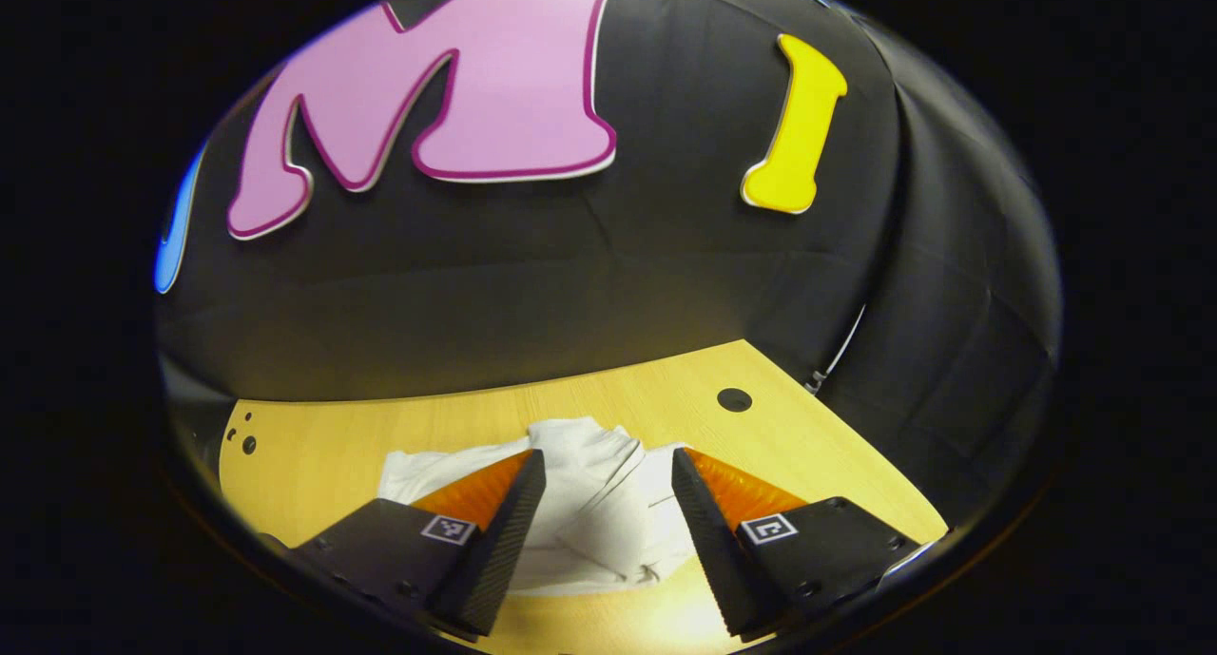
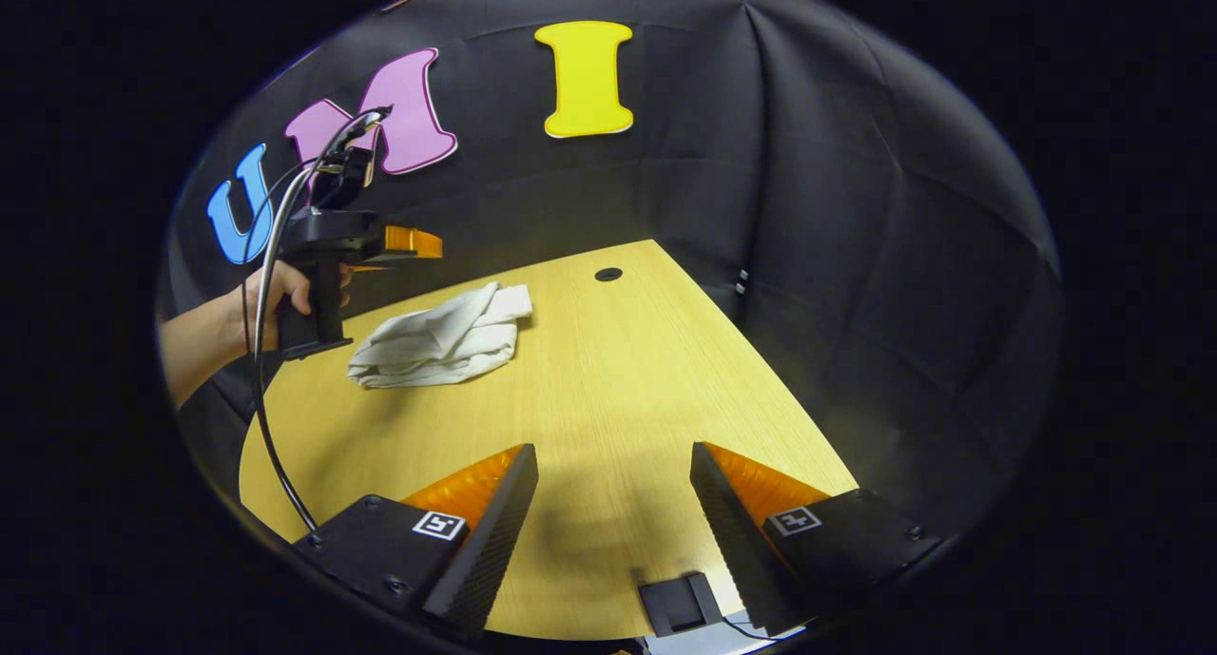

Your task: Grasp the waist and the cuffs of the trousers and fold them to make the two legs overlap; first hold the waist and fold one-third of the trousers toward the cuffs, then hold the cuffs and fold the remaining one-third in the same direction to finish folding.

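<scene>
Partly, the left gripper [image 1: 608,493] hides the crumpled trousers [image 1: 608,503].

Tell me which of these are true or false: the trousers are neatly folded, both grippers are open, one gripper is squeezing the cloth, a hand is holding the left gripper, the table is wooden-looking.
1. The trousers are neatly folded. False: they lie in a crumpled heap on the table.
2. Both grippers are open. True: the left gripper and the right gripper both have their fingers spread apart.
3. One gripper is squeezing the cloth. False: neither grips it.
4. A hand holds the left gripper. True, seen in the right gripper view.
5. The table has a light wood-grain top. True.
</scene>
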The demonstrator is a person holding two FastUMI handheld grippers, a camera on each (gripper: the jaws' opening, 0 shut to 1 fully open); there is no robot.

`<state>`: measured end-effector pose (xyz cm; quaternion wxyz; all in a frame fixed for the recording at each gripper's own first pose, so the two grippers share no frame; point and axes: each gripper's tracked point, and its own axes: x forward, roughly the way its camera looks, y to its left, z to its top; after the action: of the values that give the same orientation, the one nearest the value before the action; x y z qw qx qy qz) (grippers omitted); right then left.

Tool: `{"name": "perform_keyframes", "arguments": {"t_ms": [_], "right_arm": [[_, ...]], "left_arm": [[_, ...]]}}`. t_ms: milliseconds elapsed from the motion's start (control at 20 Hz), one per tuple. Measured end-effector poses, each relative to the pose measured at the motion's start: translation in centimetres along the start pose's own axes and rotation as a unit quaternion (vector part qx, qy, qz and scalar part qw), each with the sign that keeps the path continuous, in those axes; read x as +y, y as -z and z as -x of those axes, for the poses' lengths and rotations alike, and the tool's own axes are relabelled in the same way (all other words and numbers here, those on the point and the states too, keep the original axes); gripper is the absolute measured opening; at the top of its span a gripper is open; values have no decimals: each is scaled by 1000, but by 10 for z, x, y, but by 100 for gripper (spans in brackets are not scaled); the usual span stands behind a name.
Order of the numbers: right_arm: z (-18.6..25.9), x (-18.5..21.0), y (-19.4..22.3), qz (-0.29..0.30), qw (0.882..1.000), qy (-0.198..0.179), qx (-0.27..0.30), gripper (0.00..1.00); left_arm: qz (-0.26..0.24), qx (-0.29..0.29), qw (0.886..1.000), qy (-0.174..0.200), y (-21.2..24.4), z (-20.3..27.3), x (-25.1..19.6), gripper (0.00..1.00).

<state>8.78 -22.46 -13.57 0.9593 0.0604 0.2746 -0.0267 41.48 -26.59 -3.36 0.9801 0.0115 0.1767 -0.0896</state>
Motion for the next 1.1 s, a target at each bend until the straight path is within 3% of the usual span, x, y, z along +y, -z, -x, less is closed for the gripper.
{"name": "perform_keyframes", "arguments": {"t_ms": [150, 400, 650, 850, 1100], "right_arm": [[16, 17, -7, 15, 1000, -12, -13, 99], [55, 58, -37, 38, 997, -40, -51, 99], [98, 98, -59, 40, 992, -76, -94, 99], [134, 117, -58, 42, 987, -89, -126, 99], [172, 129, -18, 45, 986, -93, -127, 99]], "left_arm": [[1, -37, 999, -18, -10, 67, 25, 96], [17, -113, 992, -54, -18, 217, 72, 96], [25, -140, 987, -76, 27, 349, 87, 96], [-24, -155, 982, -110, 59, 425, 88, 96], [2, -159, 980, -122, 111, 474, 63, 95]]}}
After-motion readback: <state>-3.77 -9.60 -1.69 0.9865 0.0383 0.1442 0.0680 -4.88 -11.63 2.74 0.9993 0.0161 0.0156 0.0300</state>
